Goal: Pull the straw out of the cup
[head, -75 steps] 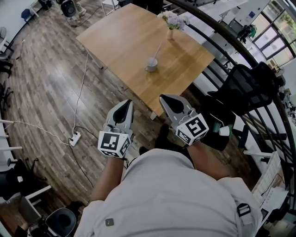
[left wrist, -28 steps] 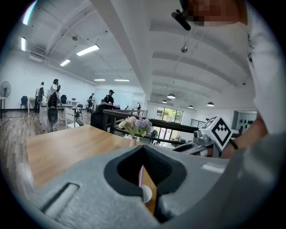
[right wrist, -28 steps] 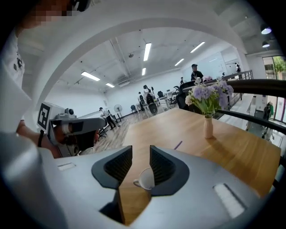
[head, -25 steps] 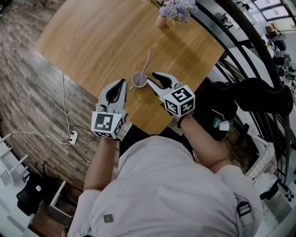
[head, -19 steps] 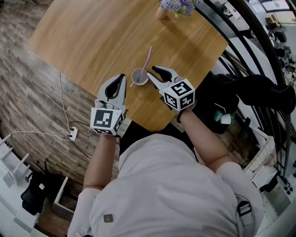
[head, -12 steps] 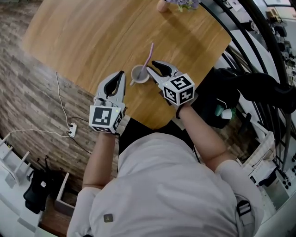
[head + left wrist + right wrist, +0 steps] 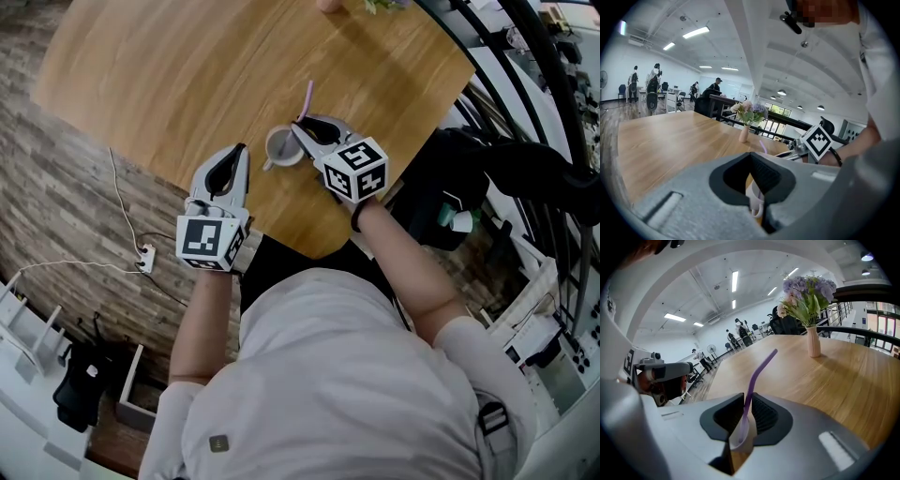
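Note:
A pale cup (image 7: 279, 145) with a handle stands near the front edge of the wooden table (image 7: 187, 66), and a purple bent straw (image 7: 307, 97) leans out of it. My right gripper (image 7: 302, 125) reaches over the cup's right rim. Its jaws are closing with the straw (image 7: 759, 369) between the pads, which sit very close on either side of it above the cup (image 7: 742, 434). My left gripper (image 7: 240, 152) hovers just left of the cup, shut with nothing in it. In the left gripper view the cup (image 7: 754, 199) shows just beyond its tips (image 7: 751, 157).
A small vase of flowers (image 7: 813, 341) stands farther back on the table. A black railing and a dark chair (image 7: 487, 169) lie to the right. On the wood floor at the left are a cable and a power strip (image 7: 142, 265). People stand far off.
Both grippers have sunk toward the table and the cup. The right gripper moved in over the cup's rim and its spread jaws narrowed around the straw. The left gripper stayed shut.

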